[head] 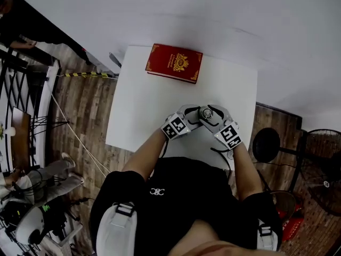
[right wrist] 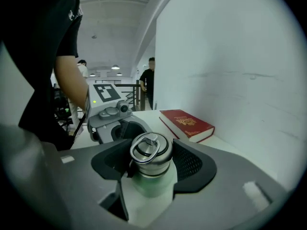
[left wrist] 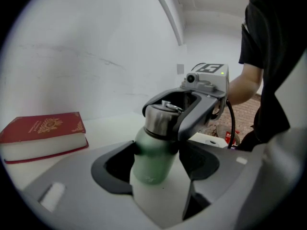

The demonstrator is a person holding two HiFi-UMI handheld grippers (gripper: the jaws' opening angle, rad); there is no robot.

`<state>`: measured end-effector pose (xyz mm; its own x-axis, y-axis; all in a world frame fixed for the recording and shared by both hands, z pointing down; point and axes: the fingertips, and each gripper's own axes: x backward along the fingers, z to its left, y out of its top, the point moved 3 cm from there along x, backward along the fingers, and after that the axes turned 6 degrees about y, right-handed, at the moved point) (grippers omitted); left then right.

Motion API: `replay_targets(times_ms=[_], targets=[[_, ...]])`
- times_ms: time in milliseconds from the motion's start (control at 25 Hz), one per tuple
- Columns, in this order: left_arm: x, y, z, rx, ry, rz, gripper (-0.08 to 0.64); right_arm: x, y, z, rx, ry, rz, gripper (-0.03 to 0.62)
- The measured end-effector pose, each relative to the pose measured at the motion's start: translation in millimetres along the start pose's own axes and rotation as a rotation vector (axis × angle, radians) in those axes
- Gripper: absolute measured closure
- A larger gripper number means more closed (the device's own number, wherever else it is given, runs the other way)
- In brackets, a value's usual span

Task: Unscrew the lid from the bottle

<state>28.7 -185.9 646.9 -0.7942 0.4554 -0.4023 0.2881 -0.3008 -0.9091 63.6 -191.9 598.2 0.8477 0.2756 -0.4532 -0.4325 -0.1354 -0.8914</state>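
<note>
Two grips are set mid-frame: the left gripper [left wrist: 156,169] pinches the bottle [left wrist: 153,150], the right gripper [right wrist: 152,161] pinches the lid [right wrist: 149,150]. The lid looks fully seated, so all the unscrewing remains.

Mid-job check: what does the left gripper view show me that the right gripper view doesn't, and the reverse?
Only the left gripper view: the bottle side-on, green body clamped in the left gripper, the right gripper closed round the lid. Only the right gripper view: the lid's top and ring from above, plus a bystander behind. Both: bottle, the opposite gripper, the red book on the white table.
</note>
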Motion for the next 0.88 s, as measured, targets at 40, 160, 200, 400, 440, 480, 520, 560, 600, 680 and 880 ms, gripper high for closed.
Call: replay_targets(times_ms=[40,160,200,400,440,480,520,560,600,680,880], targets=[[0.0,-0.8,0.4,0.002,0.000,0.002,0.216,-0.9,-1.0,0.4,0.030,0.045,0.016,0.325],[0.2,-0.8,3.7,0.007,0.002,0.000,0.216,-5.3,1.1,-1.5,0.145,0.190,0.085,0.325],[0.7,-0.4,4.1,0.008,0.004,-0.001,0.216,-6.5,2.0,-1.3,0.185,0.237,0.112,0.325],[2.7,2.2,2.1,0.006,0.010,0.003,0.216,-6.0,-0.5,2.8,0.340,0.430,0.239,0.325],[2.2,2.7,2.3,0.004,0.009,0.003,0.216,-5.6,0.3,2.8,0.365,0.460,0.258,0.325],[1.7,3.2,2.6,0.001,0.009,0.004,0.216,-5.5,1.2,2.5,0.390,0.487,0.276,0.325],[1.7,3.5,2.6,-0.001,0.008,0.006,0.216,-5.5,1.8,2.5,0.411,0.511,0.292,0.325],[2.0,3.6,2.3,-0.003,0.008,0.008,0.216,-5.5,2.1,3.0,0.428,0.535,0.306,0.325],[2.4,3.4,1.9,-0.002,0.008,0.009,0.216,-5.4,2.3,3.6,0.440,0.557,0.318,0.325],[2.9,2.8,2.2,0.004,0.008,0.009,0.216,-6.0,2.6,3.8,0.453,0.597,0.333,0.325],[1.8,0.6,5.2,0.017,0.008,0.005,0.216,-10.0,3.3,3.1,0.511,0.710,0.371,0.325]])
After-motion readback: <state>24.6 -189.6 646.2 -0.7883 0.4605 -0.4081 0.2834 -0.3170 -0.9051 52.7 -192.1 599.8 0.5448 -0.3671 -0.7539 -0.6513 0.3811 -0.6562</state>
